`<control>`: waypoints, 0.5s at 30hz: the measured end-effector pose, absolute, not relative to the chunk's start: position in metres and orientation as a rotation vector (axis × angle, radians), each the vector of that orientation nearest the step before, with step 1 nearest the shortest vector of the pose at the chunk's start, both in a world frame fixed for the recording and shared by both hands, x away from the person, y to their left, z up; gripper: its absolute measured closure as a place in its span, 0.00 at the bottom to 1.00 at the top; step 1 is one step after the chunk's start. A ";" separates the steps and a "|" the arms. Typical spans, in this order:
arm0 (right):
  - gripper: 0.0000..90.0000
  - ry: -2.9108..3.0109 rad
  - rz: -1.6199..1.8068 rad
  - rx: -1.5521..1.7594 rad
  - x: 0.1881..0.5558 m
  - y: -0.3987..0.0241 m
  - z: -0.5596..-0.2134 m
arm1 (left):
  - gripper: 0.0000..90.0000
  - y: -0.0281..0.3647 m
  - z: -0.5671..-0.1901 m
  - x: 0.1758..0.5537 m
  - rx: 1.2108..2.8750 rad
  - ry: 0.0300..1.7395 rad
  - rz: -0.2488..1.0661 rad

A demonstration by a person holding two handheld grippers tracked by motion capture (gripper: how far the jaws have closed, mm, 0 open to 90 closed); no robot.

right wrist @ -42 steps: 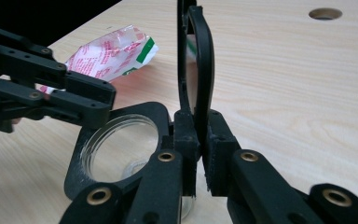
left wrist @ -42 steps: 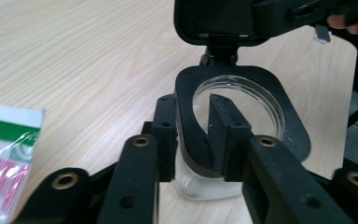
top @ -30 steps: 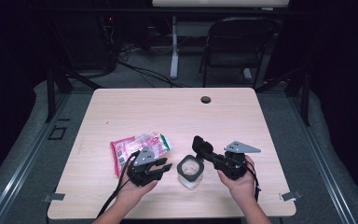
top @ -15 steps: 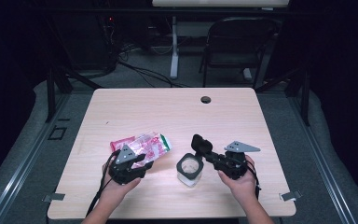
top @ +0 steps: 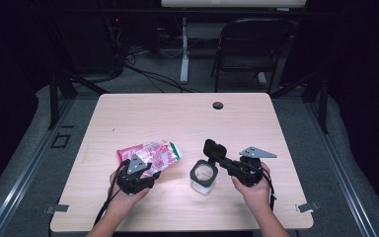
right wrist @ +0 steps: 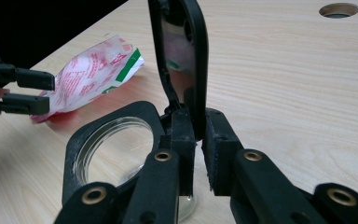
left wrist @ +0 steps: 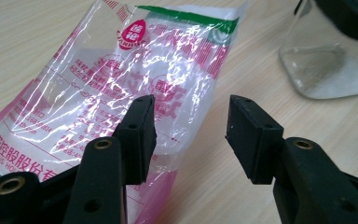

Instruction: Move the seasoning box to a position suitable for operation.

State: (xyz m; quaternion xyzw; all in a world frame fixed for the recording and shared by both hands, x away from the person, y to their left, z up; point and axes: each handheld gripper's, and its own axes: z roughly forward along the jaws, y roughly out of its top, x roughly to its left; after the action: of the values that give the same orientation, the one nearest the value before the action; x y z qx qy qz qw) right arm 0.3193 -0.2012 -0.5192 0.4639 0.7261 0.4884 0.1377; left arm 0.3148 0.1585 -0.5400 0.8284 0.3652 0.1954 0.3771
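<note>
near the tabletop's front edge, the left gripper (left wrist: 191,135) has just been spreading its fingers, nothing pinched, over the pink bag (top: 150,154), while the right gripper's (right wrist: 198,154) fingers pinch the glass jar's (top: 203,177) raised black lid (right wrist: 182,60).

Bag (left wrist: 121,79): clear plastic, pink-red print, green band at top edge. Jar (top: 203,178): clear glass, black rim, black flip lid (right wrist: 182,60). Grippers: black, grey plates. Desk (top: 177,118): pale wood grain, dark round hole (top: 218,105) near far edge.
</note>
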 end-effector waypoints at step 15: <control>0.71 2.034 1.452 1.316 0.300 -0.214 -0.520 | 0.55 0.132 -0.551 0.323 2.203 0.872 0.642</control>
State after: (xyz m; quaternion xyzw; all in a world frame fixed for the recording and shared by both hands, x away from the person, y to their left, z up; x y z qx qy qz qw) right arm 0.3001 -0.2140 -0.5201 0.4601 0.7111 0.5077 0.1579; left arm 0.3229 0.1315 -0.5514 0.8451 0.3344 0.2463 0.3367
